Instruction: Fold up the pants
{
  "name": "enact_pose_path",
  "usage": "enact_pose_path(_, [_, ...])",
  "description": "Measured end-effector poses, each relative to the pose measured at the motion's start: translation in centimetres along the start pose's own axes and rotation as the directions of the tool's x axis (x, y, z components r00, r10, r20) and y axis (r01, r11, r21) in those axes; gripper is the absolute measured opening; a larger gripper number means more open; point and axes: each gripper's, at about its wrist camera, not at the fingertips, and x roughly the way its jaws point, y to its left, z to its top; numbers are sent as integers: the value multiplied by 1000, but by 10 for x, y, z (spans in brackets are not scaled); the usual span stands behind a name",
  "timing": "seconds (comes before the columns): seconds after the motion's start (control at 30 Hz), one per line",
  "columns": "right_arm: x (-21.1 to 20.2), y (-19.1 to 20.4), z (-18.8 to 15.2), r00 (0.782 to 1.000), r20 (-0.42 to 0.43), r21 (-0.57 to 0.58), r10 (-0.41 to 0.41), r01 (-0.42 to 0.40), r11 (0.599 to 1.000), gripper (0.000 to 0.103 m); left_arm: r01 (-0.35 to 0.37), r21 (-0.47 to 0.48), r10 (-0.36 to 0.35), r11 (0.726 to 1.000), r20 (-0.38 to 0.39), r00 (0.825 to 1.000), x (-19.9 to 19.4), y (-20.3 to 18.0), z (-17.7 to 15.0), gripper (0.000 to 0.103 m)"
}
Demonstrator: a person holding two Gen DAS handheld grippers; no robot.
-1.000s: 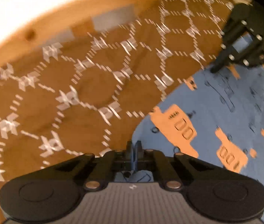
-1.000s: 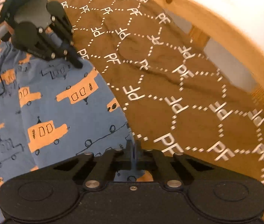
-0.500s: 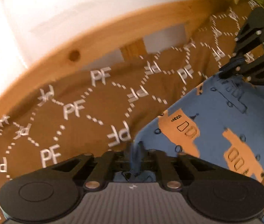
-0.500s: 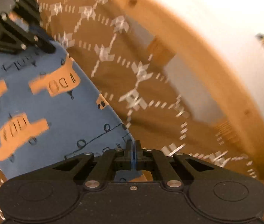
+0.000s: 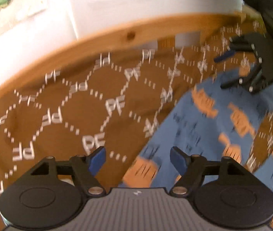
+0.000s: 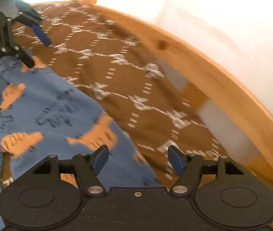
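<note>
Pants (image 6: pixel 40 111) lay flat on brown bedspread (image 5: pixel 78 105), near wooden bed frame (image 6: pixel 204 73). L gripper (image 5: pixel 137 156) and R gripper (image 6: pixel 137 156) both had jaws opening, nothing between them, pads clear of cloth. Looked like one fold laid down and let go; more folds prob. left, full shape not visible.

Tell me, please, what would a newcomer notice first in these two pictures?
First, the blue pants with orange vehicle prints, lying on a brown cover patterned with white "PF" letters. Above their edge, the left gripper and right gripper are opening, nothing between the fingers. A wooden rail curves behind.
</note>
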Motion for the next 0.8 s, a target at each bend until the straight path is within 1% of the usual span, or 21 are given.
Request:
enact_pose_path(0.03, [8, 4, 6, 1000, -13, -20, 12, -12, 1000, 70, -9, 2, 9, 1000, -24, 1000, 4, 2, -4, 76])
enact_pose_path(0.1, [17, 12, 14, 999, -33, -32, 10, -11, 999, 70, -20, -19, 19, 1000, -51, 999, 7, 9, -5, 75])
enact_pose_path(0.2, [25, 19, 22, 999, -47, -41, 23, -25, 999, 67, 7, -94, -8, 996, -17, 1000, 0, 27, -6, 75])
enact_pose_path(0.23, [27, 20, 23, 999, -49, -46, 24, -27, 999, 66, 21, -130, -23, 991, -14, 1000, -1, 34, -6, 73])
enact_pose_path(0.3, [30, 20, 23, 998, -51, -39, 34, -36, 999, 59, 62, -166, -66, 984, -23, 998, -1, 41, -7, 66])
enact_pose_path(0.33, [33, 20, 23, 997, -57, -27, 44, -45, 999, 56, 78, -167, -85, 983, -38, 996, 3, 41, -7, 59])
enact_pose_path(0.4, [38, 19, 20, 996, -70, -17, 52, -53, 998, 46, 86, -144, -99, 986, -88, 991, 10, 36, -10, 49])
enact_pose_path(0.43, [41, 21, 19, 996, -79, -21, 50, -52, 998, 44, 73, -115, -85, 991, -110, 990, 14, 33, -12, 39])
enact_pose_path(0.47, [43, 22, 19, 995, -84, -26, 47, -49, 998, 41, 51, -77, -60, 996, -121, 991, 16, 27, -13, 21])
enact_pose_path(0.5, [46, 23, 19, 995, -85, -30, 44, -46, 998, 38, 24, -42, -30, 999, -130, 991, 18, 22, -13, 11])
enact_pose_path(0.53, [48, 24, 19, 995, -87, -28, 41, -43, 999, 35, 9, -42, -15, 999, -135, 991, 16, 20, -13, 3])
enact_pose_path(0.57, [50, 25, 20, 995, -90, -25, 38, -41, 999, 26, 3, -55, -10, 998, -128, 992, 14, 19, -12, 1])
enact_pose_path(0.6, [51, 26, 20, 995, -91, -25, 33, -35, 999, 15, -11, -58, 4, 998, -121, 993, 12, 17, -11, 1])
enact_pose_path(0.67, [47, 30, 20, 997, -80, -36, 18, -20, 999, 7, -64, -28, 61, 998, -95, 994, 9, 7, -10, 0])
enact_pose_path(0.7, [43, 32, 19, 998, -70, -41, 11, -14, 999, 4, -104, -18, 102, 994, -77, 992, 5, 2, -10, 0])
enact_pose_path(0.77, [31, 39, 16, 999, -46, -58, -20, 18, 998, 2, -177, -29, 176, 984, -36, 984, -4, -1, -11, 0])
enact_pose_path(0.8, [24, 42, 15, 999, -30, -61, -38, 36, 997, 1, -220, -28, 220, 975, -9, 975, -11, -4, -12, 0])
